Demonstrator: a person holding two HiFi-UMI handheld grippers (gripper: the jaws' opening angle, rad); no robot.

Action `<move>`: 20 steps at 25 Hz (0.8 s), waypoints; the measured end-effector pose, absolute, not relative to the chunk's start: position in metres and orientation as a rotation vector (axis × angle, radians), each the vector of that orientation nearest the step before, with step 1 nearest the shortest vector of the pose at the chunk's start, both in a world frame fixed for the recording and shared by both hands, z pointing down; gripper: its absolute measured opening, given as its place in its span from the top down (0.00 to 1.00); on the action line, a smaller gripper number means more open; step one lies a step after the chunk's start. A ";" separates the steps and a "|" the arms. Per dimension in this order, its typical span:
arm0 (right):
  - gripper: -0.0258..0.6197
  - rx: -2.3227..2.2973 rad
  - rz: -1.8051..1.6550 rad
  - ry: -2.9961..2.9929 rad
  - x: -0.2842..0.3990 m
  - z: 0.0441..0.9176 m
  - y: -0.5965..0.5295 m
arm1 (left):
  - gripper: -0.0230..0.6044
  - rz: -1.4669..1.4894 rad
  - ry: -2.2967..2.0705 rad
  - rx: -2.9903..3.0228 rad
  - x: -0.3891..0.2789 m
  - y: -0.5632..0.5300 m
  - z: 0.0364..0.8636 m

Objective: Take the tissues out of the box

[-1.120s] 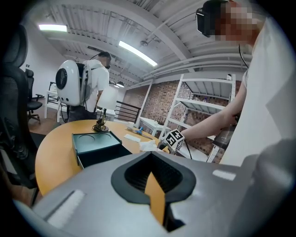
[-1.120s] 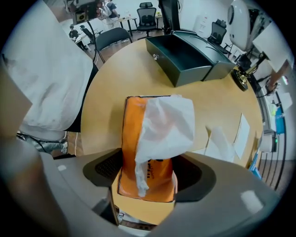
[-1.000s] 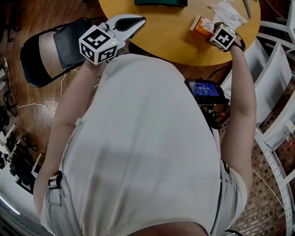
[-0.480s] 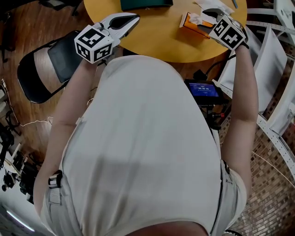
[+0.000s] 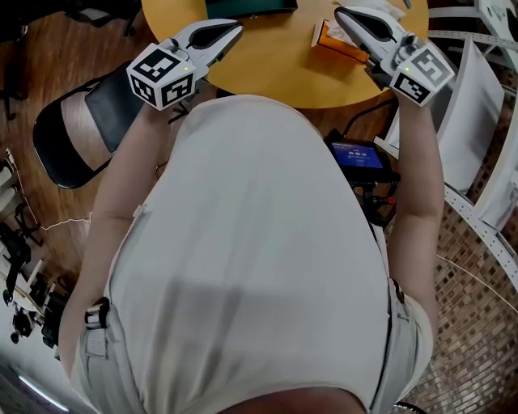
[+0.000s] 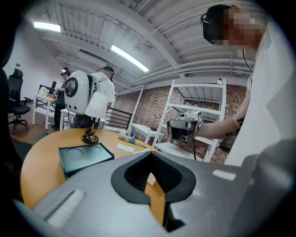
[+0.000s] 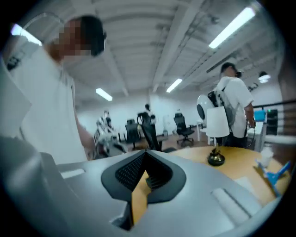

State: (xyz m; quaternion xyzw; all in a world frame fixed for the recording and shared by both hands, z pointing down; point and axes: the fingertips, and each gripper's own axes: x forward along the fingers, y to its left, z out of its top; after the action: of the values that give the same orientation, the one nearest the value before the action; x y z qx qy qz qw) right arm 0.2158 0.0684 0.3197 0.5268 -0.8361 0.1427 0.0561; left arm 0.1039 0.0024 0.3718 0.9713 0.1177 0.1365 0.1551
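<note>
Where floor (image 5: 57,48) is wood, rnd table (image 5: 267,69) bears tissue box (image 5: 333,42), tray (image 6: 92,155).

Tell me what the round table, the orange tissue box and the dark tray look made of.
Round table: wood or laminate, smooth ochre satin top, no grain visible.
Tissue box: likely printed cardboard, crisp folded edges.
Tray: probably moulded plastic, matte dark teal, round recesses formed in.

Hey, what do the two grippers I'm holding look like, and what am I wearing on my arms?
The left gripper and the right gripper are both light grey plastic shells. Their beak-shaped jaws are lined with black ridged pads. Each carries a white cube printed with black square markers. The pale shirt leaves both forearms bare.
</note>
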 end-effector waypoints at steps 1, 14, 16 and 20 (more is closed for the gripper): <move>0.96 1.667 0.432 -2.640 0.214 0.305 0.069 | 0.96 0.375 0.331 2.786 0.104 0.000 0.367; 0.96 1.601 0.316 -2.668 0.202 0.302 0.082 | 0.96 0.317 0.326 2.818 0.114 0.002 0.344; 0.96 1.602 0.321 -2.664 0.204 0.304 0.082 | 0.96 0.321 0.328 2.815 0.116 0.003 0.346; 0.96 1.600 0.329 -2.661 0.206 0.306 0.078 | 0.96 0.325 0.330 2.810 0.117 -0.001 0.349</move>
State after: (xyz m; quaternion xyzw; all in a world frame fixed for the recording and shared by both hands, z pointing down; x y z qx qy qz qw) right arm 0.2061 0.0776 0.3061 0.5123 -0.8522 0.1055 0.0095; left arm 0.1172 -0.0006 0.3494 0.9761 0.1145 0.1131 0.1463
